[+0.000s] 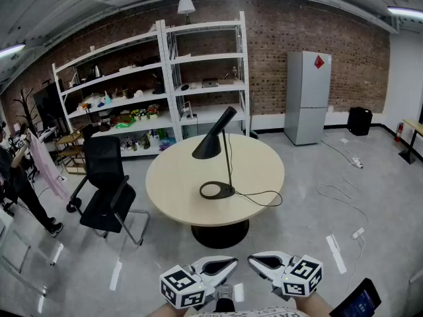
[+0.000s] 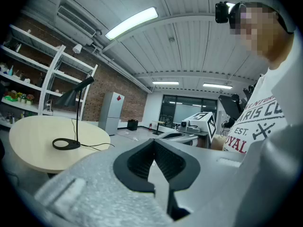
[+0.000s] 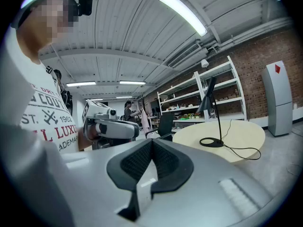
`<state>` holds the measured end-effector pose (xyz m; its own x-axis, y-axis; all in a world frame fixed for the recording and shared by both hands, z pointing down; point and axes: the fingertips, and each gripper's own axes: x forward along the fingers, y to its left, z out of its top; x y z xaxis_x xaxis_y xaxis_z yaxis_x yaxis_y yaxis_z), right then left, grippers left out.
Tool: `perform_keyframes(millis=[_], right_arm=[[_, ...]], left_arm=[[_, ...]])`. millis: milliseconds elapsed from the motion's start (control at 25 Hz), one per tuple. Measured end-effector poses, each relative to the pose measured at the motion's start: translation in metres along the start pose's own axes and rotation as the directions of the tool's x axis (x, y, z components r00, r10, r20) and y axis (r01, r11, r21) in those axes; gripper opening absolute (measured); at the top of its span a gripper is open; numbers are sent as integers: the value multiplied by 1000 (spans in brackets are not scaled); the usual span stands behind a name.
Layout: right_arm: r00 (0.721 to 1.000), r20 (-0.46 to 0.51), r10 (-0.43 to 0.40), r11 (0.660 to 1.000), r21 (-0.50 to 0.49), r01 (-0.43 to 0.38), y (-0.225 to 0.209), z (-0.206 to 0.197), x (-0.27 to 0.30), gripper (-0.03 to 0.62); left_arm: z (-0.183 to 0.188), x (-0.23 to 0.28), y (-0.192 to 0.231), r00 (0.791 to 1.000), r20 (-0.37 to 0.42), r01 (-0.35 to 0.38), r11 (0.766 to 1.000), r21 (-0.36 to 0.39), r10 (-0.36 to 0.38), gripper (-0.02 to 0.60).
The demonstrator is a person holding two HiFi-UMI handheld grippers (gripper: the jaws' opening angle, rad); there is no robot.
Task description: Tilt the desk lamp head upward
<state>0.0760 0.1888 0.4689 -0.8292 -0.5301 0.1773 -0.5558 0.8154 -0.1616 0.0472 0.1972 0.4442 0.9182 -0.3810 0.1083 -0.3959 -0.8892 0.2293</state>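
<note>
Lamp head point(image 1: 213, 139) untouched, drooping toward 7 o'clock; left gripper point(image 1: 223, 267) and right gripper point(image 1: 262, 264) at 6 o'clock, well short, jaws pressed together on nothing; whole tilt yet to do.

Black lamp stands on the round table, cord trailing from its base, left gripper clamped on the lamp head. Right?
Not the last part. The left gripper is held well short of the table, jaws shut on nothing, nowhere near the lamp head; the head view shows it. The rest holds.
</note>
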Motion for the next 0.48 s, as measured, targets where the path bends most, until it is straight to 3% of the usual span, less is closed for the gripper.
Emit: perform_keyframes(millis=[480], right_arm=[[1000,-1,-8,1000,5,8,-3,-4,1,6]], left_arm=[[-4,2,6,1000,6,4,1000,-16,-4,0]])
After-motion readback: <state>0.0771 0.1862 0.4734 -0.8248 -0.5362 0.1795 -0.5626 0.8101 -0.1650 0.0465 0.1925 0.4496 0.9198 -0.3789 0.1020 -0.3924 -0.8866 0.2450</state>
